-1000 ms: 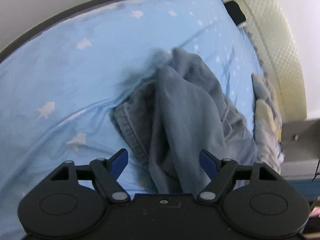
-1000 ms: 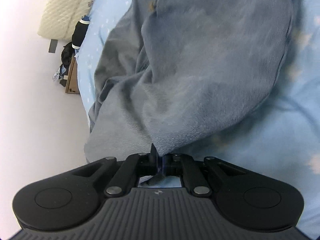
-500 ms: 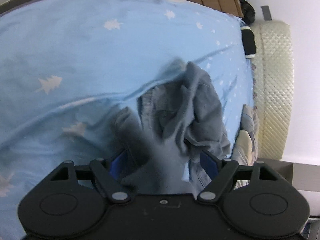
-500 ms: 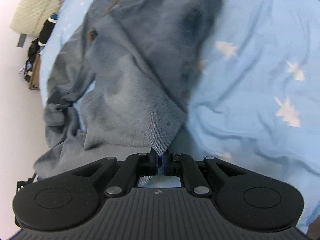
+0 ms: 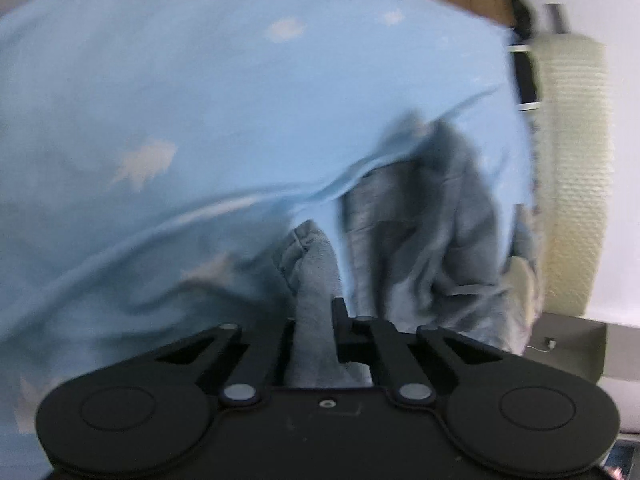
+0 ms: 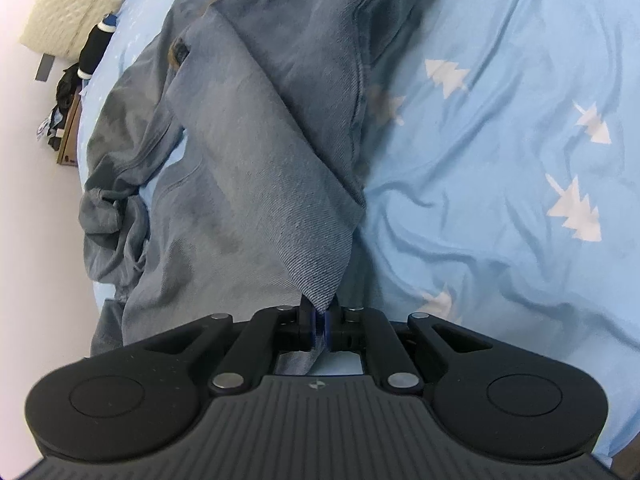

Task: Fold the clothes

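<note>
Left wrist view first. It's pretty blurry, but the left gripper (image 5: 316, 320) has its jaws clamped all the way in on a bunched-up fold of the grey-blue jeans (image 5: 424, 248). The fabric sticks up between the two black fingers and you can make out a stitched hem just above them. The rest of the jeans lies crumpled up ahead and to the right, on a light blue bedsheet (image 5: 192, 112) with white tree prints. A ridge of the sheet runs diagonally across the shot and tucks partly over the top of the jeans. Off on the right edge there's a cream quilted headboard (image 5: 572, 176), with something dark wedged between it and the sheet, too smeared to say what.

Right wrist view is way sharper. The right gripper (image 6: 319, 326) is pinched closed on a corner of the same jeans (image 6: 248, 152), with only a thin bit of denim between the blue pads. From that corner the cloth fans out up and to the left, draped over the rest of the pants. A belt loop or small tab shows near the top left. The jeans take up the left and middle of the shot, lying on the bedsheet (image 6: 500, 168), which is rumpled and bare on the right. The headboard (image 6: 76, 4) peeks in at the top left corner, with dark clutter just below it.
</note>
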A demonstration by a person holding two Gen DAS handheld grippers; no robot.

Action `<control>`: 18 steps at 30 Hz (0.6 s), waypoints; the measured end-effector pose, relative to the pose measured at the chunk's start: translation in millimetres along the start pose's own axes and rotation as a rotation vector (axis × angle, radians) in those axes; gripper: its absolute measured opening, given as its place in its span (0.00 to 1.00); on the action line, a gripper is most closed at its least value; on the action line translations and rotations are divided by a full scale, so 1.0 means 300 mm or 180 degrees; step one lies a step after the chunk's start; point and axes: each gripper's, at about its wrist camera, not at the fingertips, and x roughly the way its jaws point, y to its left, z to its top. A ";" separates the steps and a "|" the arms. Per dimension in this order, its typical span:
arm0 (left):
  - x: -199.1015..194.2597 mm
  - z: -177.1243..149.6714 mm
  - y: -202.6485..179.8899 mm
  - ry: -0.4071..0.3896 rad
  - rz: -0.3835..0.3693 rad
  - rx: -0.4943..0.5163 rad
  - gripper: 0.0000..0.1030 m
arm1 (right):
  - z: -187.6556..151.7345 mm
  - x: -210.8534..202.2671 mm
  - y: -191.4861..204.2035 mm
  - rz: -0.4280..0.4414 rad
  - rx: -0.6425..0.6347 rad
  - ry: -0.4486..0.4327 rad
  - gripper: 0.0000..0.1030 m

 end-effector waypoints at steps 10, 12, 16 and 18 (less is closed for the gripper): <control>-0.545 0.108 -0.111 -0.1367 -0.0465 0.0587 0.01 | -0.071 0.050 0.191 0.0423 -0.0459 0.0364 0.04; -0.621 0.154 -0.077 -0.1590 -0.0384 0.0561 0.01 | -0.079 0.081 0.239 0.0522 -0.0495 0.0418 0.04; -0.645 0.208 0.014 -0.1718 -0.0091 0.0479 0.01 | -0.078 0.149 0.310 0.0639 -0.0559 0.0443 0.04; -0.621 0.203 0.079 -0.1680 0.0028 0.0388 0.01 | -0.082 0.178 0.324 0.0515 -0.0660 0.0469 0.04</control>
